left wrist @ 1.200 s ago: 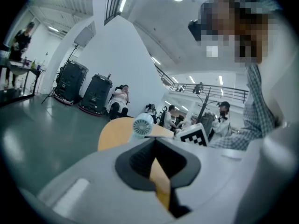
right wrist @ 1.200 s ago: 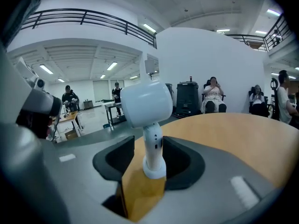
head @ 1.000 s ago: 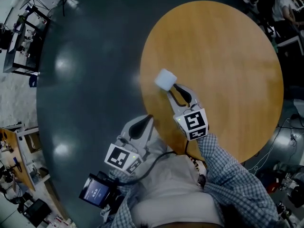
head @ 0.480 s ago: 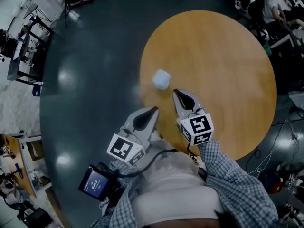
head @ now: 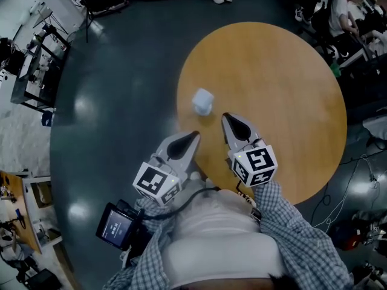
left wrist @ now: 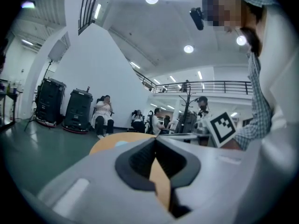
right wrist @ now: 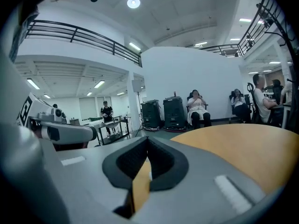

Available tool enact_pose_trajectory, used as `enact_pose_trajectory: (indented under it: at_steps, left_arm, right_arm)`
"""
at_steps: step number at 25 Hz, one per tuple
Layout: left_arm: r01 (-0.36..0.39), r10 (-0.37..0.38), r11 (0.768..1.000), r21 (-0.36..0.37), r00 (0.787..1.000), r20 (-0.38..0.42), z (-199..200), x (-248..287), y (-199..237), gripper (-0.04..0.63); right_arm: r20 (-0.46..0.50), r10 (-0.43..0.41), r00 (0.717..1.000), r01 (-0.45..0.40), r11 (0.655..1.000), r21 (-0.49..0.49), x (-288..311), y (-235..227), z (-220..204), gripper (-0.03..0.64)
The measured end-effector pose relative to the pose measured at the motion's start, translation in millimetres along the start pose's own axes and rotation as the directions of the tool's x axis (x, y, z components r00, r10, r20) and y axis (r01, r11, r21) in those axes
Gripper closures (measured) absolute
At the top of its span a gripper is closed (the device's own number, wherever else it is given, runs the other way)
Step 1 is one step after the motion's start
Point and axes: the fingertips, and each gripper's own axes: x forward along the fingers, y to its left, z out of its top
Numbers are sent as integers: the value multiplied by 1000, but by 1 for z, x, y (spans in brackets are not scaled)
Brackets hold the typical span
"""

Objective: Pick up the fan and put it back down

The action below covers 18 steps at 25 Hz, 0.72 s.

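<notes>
**Item 1.** Small white box-shaped fan (head: 203, 101). It stands on the round light-brown wooden worktop (head: 290, 89), close to the worktop's left edge. It lies ahead of both pairs of fingers and touches neither. It is nearer the right pair, just beyond their tips and a little to their left.

**Item 2.** Right gripper (head: 226, 118), grey shell with black pads. Its fingers are pressed together with nothing between them. It is held over the worktop, tips pointing toward the fan. Its black-and-white marker cube (head: 254, 166) sits at the rear. In the right gripper view (right wrist: 147, 143) the pads meet at the tip, and the worktop stretches ahead and to the right of the fingers.

**Item 3.** Left gripper (head: 195, 135), same build. Its fingers are pressed together and hold nothing. The tips sit at the worktop's near-left rim, beside the right gripper and apart from it. The left gripper view (left wrist: 155, 140) shows the pads closed at the tip.

**Item 4.** Checked shirt sleeve (head: 290, 222), behind the right gripper.

**Item 5.** Small dark device with a lit screen (head: 118, 229), behind the left gripper at the person's side.

**Item 6.** Dark glossy floor (head: 109, 101), around the worktop. Far beyond the fingers are seated people and two black cases (right wrist: 164, 112) along a white wall.
</notes>
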Motion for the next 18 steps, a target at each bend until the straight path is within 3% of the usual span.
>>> enact_pose_trajectory:
  at_steps: [18]
  left_arm:
    - [-17,17,1000,16,1000,5,-6,12,-4,597]
  right_arm:
    - [-5,59,998,-60,996,-59,-4,3,4,614]
